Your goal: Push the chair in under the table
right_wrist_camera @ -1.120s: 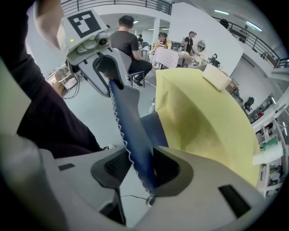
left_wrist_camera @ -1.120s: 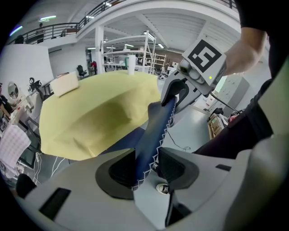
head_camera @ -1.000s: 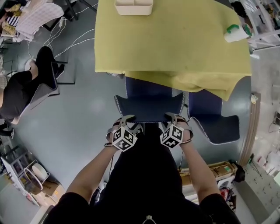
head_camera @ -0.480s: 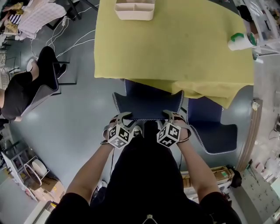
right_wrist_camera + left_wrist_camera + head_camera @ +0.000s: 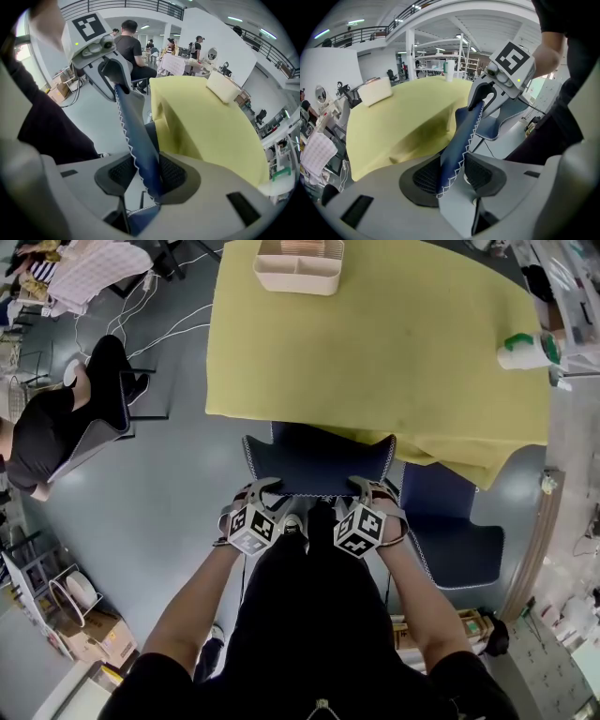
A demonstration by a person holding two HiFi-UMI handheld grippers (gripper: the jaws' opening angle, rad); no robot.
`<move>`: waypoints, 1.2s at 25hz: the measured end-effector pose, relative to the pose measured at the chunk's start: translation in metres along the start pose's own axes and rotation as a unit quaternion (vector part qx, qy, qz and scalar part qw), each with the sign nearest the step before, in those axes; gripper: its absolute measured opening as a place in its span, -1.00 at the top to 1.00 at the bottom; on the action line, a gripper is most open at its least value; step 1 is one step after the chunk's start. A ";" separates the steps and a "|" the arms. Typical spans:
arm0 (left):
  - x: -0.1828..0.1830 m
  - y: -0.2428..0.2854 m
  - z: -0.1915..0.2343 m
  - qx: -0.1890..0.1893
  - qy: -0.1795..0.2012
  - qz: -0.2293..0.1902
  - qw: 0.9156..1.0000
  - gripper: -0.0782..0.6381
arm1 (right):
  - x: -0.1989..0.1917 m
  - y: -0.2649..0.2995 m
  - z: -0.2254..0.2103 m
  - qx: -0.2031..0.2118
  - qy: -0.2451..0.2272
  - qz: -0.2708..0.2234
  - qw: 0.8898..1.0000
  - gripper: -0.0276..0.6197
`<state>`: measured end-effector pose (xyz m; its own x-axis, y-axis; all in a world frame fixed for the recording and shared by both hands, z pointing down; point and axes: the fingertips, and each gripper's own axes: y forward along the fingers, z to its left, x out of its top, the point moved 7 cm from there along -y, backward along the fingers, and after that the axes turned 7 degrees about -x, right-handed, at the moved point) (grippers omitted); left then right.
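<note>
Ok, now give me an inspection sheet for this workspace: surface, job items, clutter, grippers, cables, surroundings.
Surface: table under a yellow cloth.
Job's things: blue chair, seat partly under the table.
Clutter: beige tray at the far edge; cup with green lid at the right.
Grippers: left gripper and right gripper each shut on the chair's back.
Cables: white cables on the floor left of the table.
Surroundings: second chair to the right; seated person at left; boxes nearby.

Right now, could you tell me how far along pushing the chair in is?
Done: the chair seat is mostly hidden beneath the tablecloth. In hand: the left gripper and right gripper clamp the chair back. Left: the back sits short of the tablecloth's edge; more pushing likely.
</note>
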<state>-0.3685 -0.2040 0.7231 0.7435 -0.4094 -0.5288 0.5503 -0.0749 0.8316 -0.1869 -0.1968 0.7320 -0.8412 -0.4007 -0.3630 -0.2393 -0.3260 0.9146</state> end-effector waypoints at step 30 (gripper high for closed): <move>0.023 -0.004 0.075 -0.006 0.020 -0.002 1.000 0.31 | 0.042 0.024 -0.055 -0.014 0.028 0.008 0.999 0.44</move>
<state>-0.3822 -0.2815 0.7198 0.7553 -0.3724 -0.5393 0.5582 -0.0656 0.8271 -0.2011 -0.2684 0.7286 -0.8157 -0.4534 -0.3594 -0.2128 -0.3425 0.9151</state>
